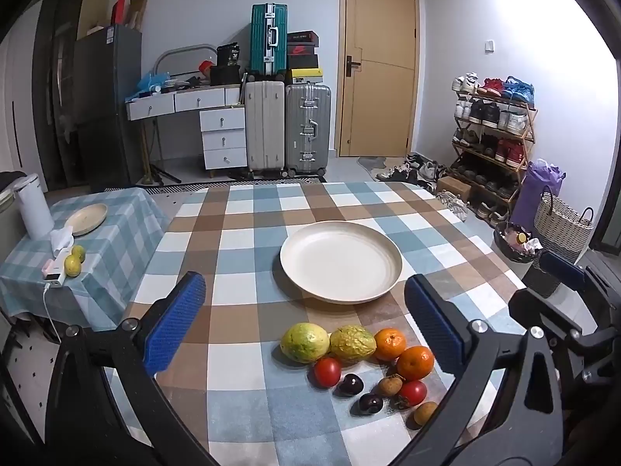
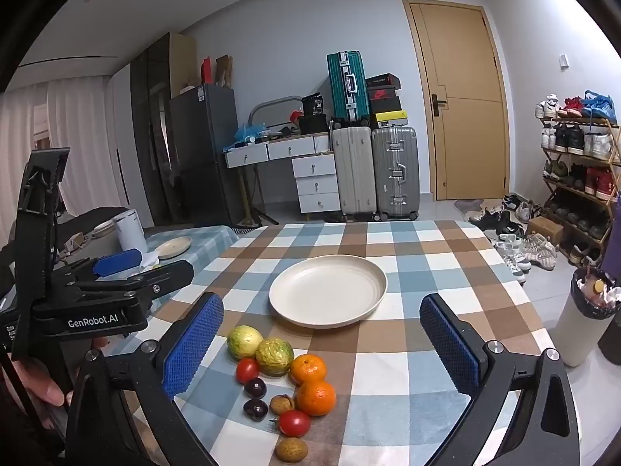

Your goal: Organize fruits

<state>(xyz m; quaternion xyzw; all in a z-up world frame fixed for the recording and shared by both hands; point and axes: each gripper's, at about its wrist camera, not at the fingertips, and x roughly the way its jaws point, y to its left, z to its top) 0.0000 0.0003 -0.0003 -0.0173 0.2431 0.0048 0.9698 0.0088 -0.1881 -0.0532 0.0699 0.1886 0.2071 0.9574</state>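
A home: suitcases (image 1: 287,128), shoe rack (image 1: 493,132), checked table (image 1: 240,225).

Both wrist cams look fwd & slightly down, close over table (image 1: 240,209), sharing plate (image 2: 372,272) & fruit.

On the table (image 1: 240,209) the plate (image 1: 340,266) lies in the middle. The fruits (image 1: 357,365) lie in a group before it, near the front edge. A side table (image 1: 116,225) stands left.
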